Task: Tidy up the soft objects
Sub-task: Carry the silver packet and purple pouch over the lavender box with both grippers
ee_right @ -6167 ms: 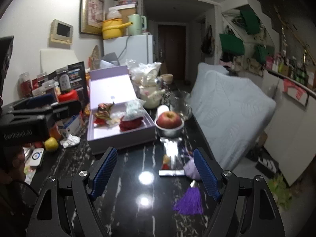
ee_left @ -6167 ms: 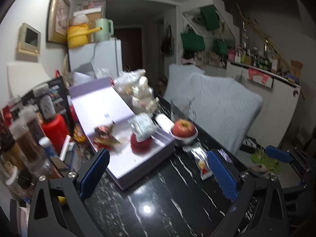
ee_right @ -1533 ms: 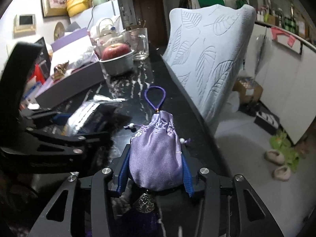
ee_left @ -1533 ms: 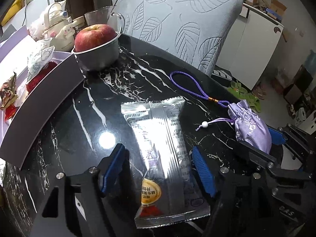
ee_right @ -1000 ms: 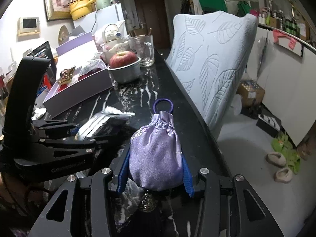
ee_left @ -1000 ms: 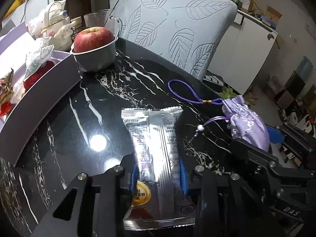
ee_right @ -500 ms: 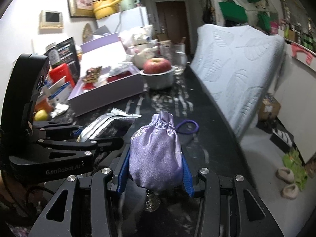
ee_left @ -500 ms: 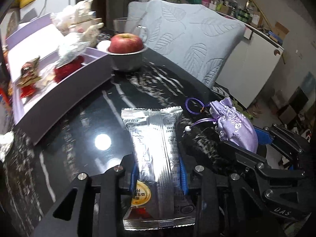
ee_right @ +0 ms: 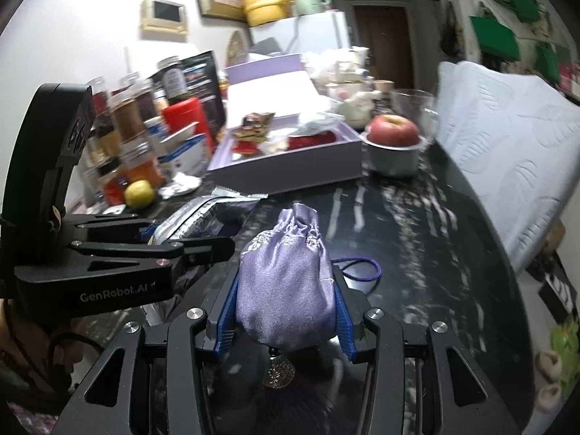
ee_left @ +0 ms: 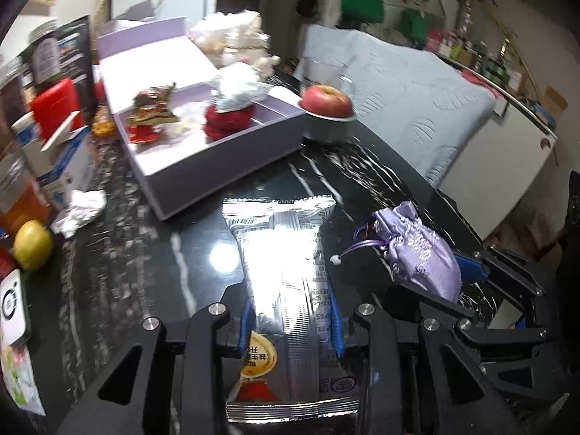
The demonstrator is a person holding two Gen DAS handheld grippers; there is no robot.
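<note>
Since half a second ago I have swung both loads toward the lavender box (ee_left: 224,152), which now sits closer at twelve o'clock in my left view, where it lay off at ten; my left gripper (ee_left: 290,322) is clenched on the silver snack packet (ee_left: 286,272), whose free end points at twelve; my right gripper (ee_right: 284,311) is clenched on the purple satin pouch (ee_right: 286,279), its cord (ee_right: 362,268) trailing at three o'clock and its metal bead (ee_right: 277,371) hanging at six; both are held above the black marble table (ee_right: 417,253); the apple in its metal bowl (ee_left: 328,98) stands just beside the box at its three o'clock; a lemon (ee_left: 32,244) lies at nine.
</note>
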